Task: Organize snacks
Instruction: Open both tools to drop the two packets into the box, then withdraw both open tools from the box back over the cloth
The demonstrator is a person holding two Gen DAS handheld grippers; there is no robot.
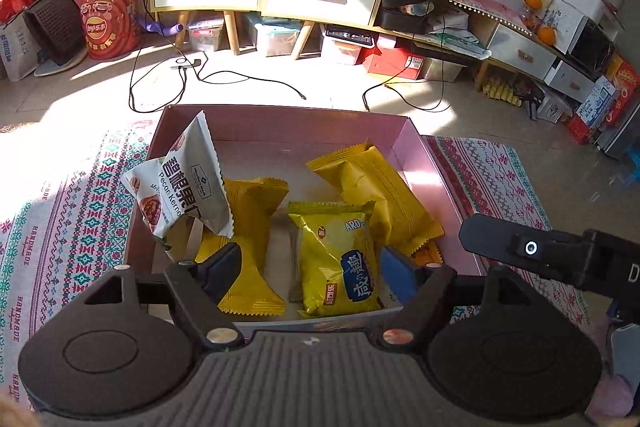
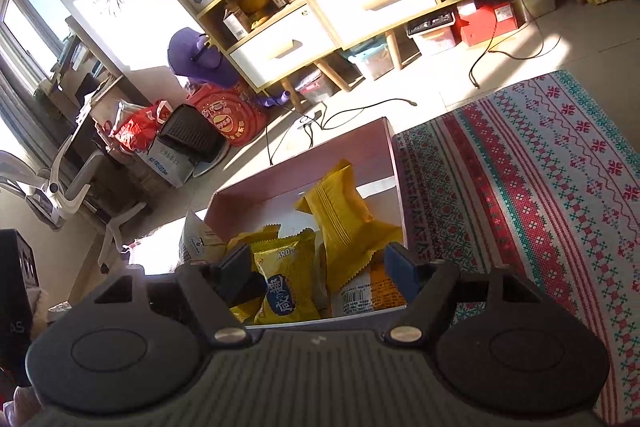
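Left gripper (image 1: 310, 269) – jaws wide, holding nothing | right gripper (image 2: 320, 273) – jaws apart, empty | yellow snack packs (image 1: 336, 263) and white pecan bag (image 1: 188, 187) – inside pink box (image 1: 280, 131) on patterned rug (image 1: 492, 179)

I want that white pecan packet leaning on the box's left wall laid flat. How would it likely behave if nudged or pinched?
The white pecan packet stands tilted against the box wall, so a nudge would probably topple it. Its crinkled, bent film suggests it is floppy and light. The glossy surface may slip; pinching the crimped edge seems safer.
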